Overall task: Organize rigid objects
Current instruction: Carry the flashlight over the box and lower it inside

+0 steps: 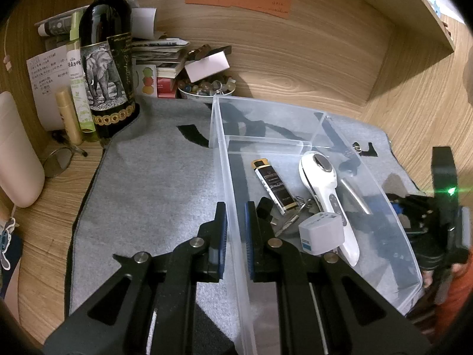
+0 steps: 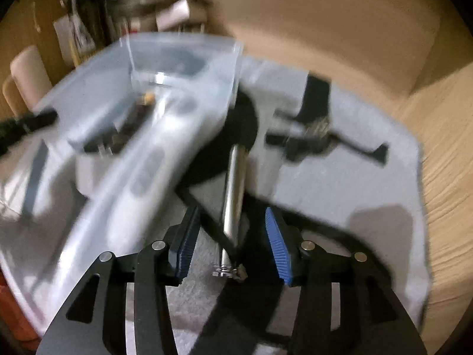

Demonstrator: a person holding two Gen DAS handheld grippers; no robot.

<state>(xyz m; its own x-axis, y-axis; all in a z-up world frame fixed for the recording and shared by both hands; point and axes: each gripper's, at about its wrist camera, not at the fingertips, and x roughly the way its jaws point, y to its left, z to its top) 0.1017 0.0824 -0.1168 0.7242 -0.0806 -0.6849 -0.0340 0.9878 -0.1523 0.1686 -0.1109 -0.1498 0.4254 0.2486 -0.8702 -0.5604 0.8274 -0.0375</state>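
A clear plastic bin (image 1: pixel 266 105) stands on the grey mat (image 1: pixel 153 183). My left gripper (image 1: pixel 236 227) is shut on the bin's near left wall, which runs between its blue pads. Inside lie a white handheld device (image 1: pixel 322 201), a black-and-gold tube (image 1: pixel 273 186), a white plug adapter (image 1: pixel 320 233) and keys (image 1: pixel 292 216). In the blurred right wrist view, my right gripper (image 2: pixel 232 239) is open. A silver metal rod (image 2: pixel 233 195) with a small ring at its near end lies on the mat between the pads, clear of both, just right of the bin (image 2: pixel 183 44).
A dark wine bottle (image 1: pixel 103 59), small bottles, stacked books and a bowl of beads (image 1: pixel 207 88) crowd the desk's back left corner. A round mirror (image 1: pixel 57 162) lies left of the mat. A black clip-like item (image 2: pixel 313 130) rests on the mat beyond the rod. Wooden walls enclose the desk.
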